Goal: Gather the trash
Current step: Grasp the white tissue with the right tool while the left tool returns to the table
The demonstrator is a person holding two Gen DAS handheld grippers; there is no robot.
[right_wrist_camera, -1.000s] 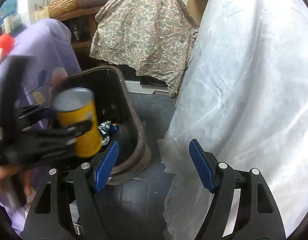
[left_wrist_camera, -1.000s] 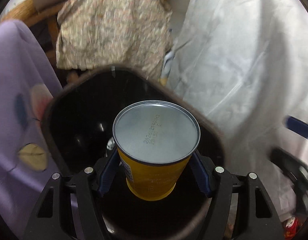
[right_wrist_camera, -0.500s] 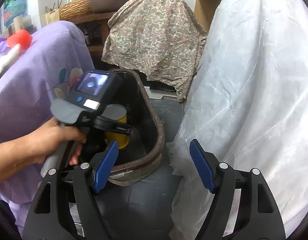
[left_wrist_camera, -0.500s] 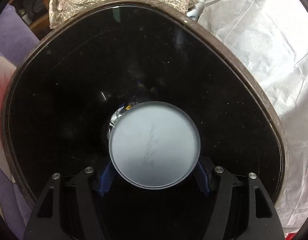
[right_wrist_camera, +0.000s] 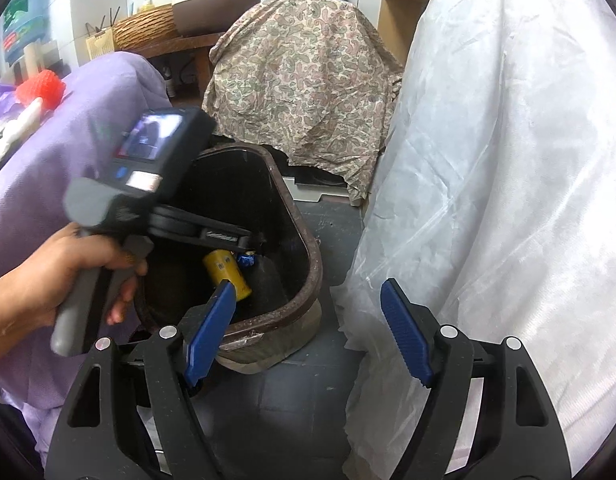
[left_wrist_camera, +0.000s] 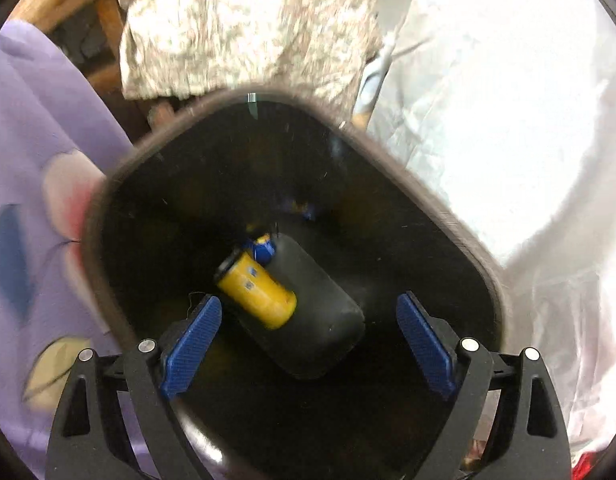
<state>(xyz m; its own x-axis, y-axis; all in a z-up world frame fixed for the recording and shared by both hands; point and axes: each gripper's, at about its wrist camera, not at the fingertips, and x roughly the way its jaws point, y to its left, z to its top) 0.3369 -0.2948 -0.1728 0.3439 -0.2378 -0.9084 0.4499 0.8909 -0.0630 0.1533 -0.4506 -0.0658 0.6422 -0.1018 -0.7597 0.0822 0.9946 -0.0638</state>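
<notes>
A yellow can [left_wrist_camera: 255,294] lies on its side at the bottom of the black bin [left_wrist_camera: 448,216], free of any grip. My left gripper [left_wrist_camera: 308,340] hangs over the bin mouth with its jaws opening wide and nothing between them. In the right wrist view the yellow can [right_wrist_camera: 224,271] shows inside the bin [right_wrist_camera: 308,276], below the left gripper tool held in a person's hand [right_wrist_camera: 68,276]. My right gripper [right_wrist_camera: 308,332] stands open in front of the bin, above the dark floor, with nothing between its fingers.
A purple cloth [right_wrist_camera: 48,184] covers furniture left of the bin. A white plastic sheet [right_wrist_camera: 508,200] hangs on the right. A patterned cloth [right_wrist_camera: 300,80] drapes something behind the bin. A small blue and yellow wrapper [left_wrist_camera: 264,246] lies in the bin.
The left gripper has let go of the yellow can, which dropped into the bin and now lies on its side. The left gripper pulled back up from the bin mouth.
</notes>
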